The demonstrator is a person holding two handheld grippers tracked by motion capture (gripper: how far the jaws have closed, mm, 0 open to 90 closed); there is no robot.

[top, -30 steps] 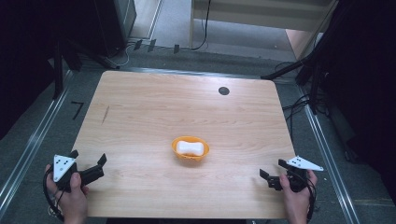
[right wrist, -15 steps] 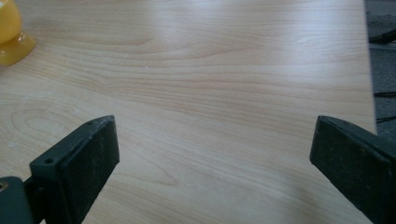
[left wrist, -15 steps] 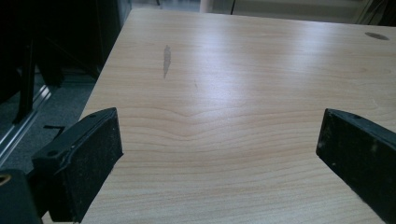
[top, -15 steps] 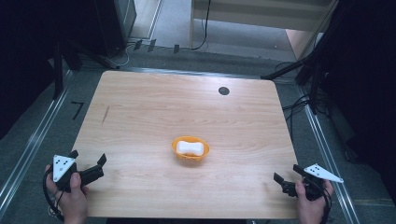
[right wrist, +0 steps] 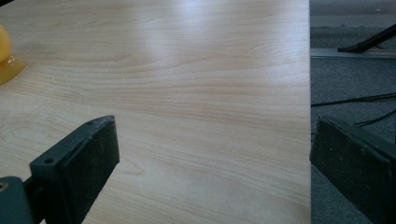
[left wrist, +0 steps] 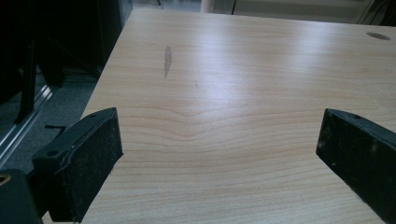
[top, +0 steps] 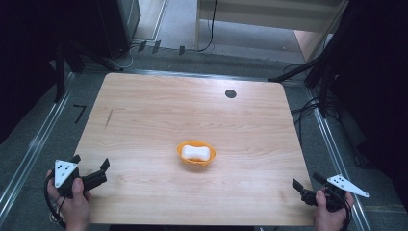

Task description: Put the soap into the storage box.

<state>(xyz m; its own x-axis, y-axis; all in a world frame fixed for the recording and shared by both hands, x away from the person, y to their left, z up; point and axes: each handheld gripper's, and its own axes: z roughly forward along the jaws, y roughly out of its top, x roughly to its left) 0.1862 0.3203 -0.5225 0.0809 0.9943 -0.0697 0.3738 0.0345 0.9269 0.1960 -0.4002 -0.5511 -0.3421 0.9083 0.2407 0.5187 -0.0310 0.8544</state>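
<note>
An orange bowl sits a little in front of the table's middle, with a white bone-shaped piece lying in it. My left gripper rests open at the front left corner of the table, held by a hand, well to the left of the bowl. Open too, my right gripper sits at the front right corner, over the table's right edge. In the right gripper view the bowl's edge shows at far left. Nothing lies between either pair of jaws.
The wooden table has a dark round hole near the back right and a small grey smear at the left. Metal rails and cables run on the floor around the table; dark stands flank it.
My right gripper has drawn back and to the right, from over the table toward its front right corner. The left gripper and the bowl have stayed put.
</note>
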